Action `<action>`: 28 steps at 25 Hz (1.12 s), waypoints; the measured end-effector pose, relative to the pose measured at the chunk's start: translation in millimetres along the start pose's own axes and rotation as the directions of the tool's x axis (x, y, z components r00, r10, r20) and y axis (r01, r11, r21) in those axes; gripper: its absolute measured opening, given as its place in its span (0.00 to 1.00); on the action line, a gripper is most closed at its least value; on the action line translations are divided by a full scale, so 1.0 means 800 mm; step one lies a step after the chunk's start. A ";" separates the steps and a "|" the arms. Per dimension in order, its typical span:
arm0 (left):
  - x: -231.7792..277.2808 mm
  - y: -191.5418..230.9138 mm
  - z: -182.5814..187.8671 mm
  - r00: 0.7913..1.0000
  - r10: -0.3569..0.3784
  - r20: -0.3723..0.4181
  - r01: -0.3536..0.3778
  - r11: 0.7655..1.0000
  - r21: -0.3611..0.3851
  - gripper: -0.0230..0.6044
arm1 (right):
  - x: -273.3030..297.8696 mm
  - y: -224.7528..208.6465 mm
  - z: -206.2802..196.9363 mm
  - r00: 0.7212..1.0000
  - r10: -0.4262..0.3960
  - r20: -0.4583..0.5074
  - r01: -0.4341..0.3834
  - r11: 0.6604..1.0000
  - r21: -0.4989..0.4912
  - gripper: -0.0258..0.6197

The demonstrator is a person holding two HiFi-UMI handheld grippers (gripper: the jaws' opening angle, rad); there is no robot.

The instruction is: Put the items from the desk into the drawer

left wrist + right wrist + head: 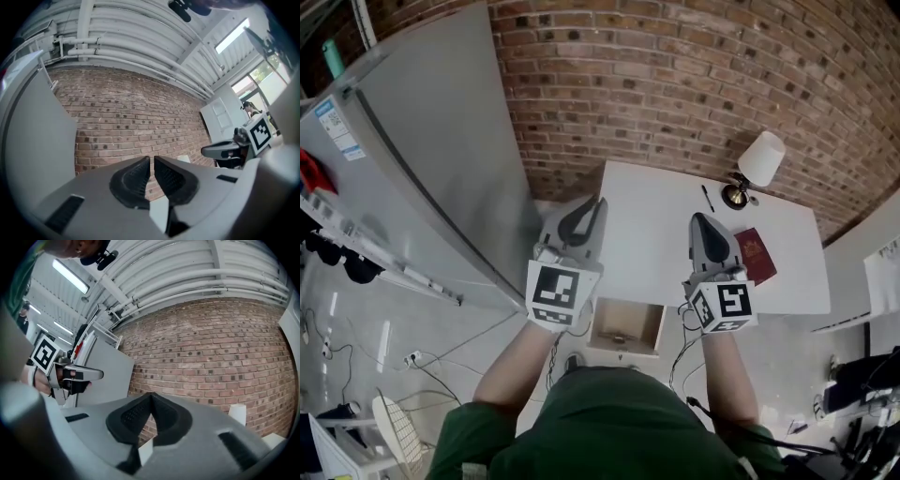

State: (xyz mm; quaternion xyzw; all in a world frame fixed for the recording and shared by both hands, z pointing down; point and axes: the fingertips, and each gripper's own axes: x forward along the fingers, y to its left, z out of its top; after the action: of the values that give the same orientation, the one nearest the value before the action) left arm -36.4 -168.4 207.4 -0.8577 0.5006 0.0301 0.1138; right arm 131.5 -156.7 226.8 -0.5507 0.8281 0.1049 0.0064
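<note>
Hovering over desk [649, 211], left hand-held gripper [597, 202] barely parted, right hand-held gripper [699, 218] pressed together — both empty, booklet [757, 255] lettering illegible

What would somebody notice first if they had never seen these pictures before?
The two grey grippers jump out first: the left gripper and the right gripper, each with a black-and-white marker cube, held in the middle above the white desk. Behind the desk rises a big red brick wall. A little lamp stands at the desk's far right, a red booklet lies near it, and an open drawer sits below the desk's front edge.
</note>
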 end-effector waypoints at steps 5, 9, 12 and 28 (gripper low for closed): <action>-0.010 0.001 0.014 0.998 0.029 0.054 -0.033 0.996 0.077 0.08 | -0.006 -0.001 0.004 1.000 -0.016 0.013 0.016 0.999 0.028 0.04; -0.017 -0.010 0.037 0.996 0.010 0.085 -0.025 0.983 0.180 0.08 | -0.014 0.008 0.018 1.000 -0.016 0.025 0.016 1.000 -0.007 0.04; -0.018 -0.021 0.046 0.995 -0.012 0.098 -0.013 0.967 0.253 0.08 | -0.021 0.005 0.027 0.999 -0.024 0.041 0.025 0.999 -0.022 0.04; -0.013 -0.032 0.038 0.995 -0.038 0.096 0.011 0.964 0.265 0.08 | -0.019 0.005 0.049 0.997 -0.002 0.078 -0.003 0.998 0.064 0.04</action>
State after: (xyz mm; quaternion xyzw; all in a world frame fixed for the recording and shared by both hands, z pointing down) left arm -17.4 -141.0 183.9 -0.8384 0.4831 0.0048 0.2524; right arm 130.0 -134.2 190.6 -0.5454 0.8303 0.0998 0.0561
